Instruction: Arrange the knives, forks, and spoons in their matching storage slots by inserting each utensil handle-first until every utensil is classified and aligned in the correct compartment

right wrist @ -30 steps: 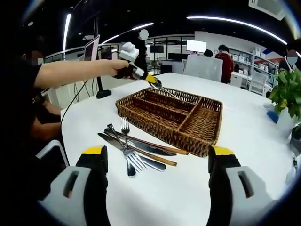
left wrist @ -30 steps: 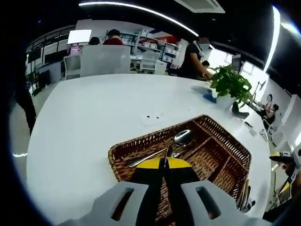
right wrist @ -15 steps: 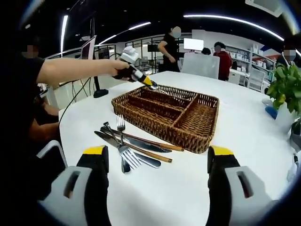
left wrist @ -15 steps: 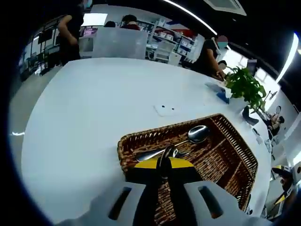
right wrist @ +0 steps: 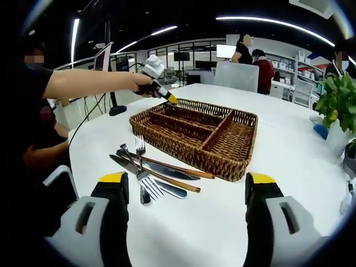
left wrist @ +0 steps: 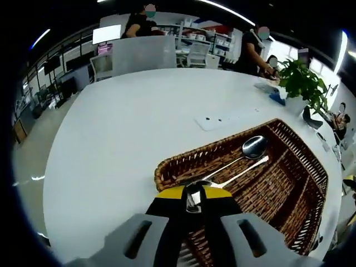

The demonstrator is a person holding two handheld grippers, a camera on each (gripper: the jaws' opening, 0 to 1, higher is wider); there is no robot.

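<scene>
Left claw point(left wrist: 193, 201) grips a spoon point(left wrist: 245, 153) by the handle, bowl ahead in the tray point(left wrist: 167, 169) slot beside a fork point(left wrist: 239, 174). Right claw point(right wrist: 186, 192) stands open; knives and forks point(right wrist: 153, 175) ahead on the worktop point(right wrist: 289, 167) remain unsorted

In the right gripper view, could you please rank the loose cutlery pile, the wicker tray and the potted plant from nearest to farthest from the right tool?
From the right tool:
1. Loose cutlery pile, on the table just ahead, towards the left jaw.
2. Wicker tray, right behind the pile, mid-table.
3. Potted plant, far off at the right edge.
</scene>
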